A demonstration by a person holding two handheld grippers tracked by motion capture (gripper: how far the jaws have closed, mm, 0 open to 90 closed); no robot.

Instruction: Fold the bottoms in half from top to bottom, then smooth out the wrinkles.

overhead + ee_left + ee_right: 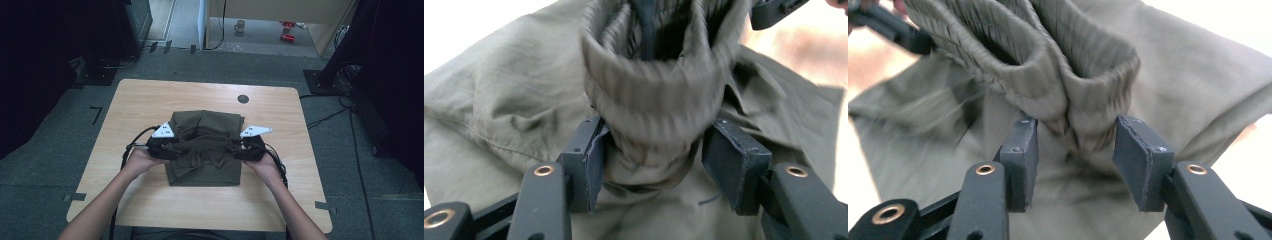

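An olive-green folded garment (205, 167) lies in the middle of the wooden table (145, 100). Its ribbed elastic waistband (202, 136) is bunched up between my two grippers. My left gripper (172, 146) stands at the waistband's left end. In the left gripper view its jaws (656, 165) straddle a gathered fold of waistband (654, 90) that rests loosely between the pads. My right gripper (237, 148) is at the right end. Its jaws (1075, 160) flank the waistband's doubled edge (1083, 95), and small gaps show beside the pads.
A dark round hole (243, 99) sits near the table's far edge. Black stands and cables (340, 80) crowd the floor at both sides. A mug (240, 26) and red items (287, 30) lie far back on the floor. Bare wood surrounds the garment.
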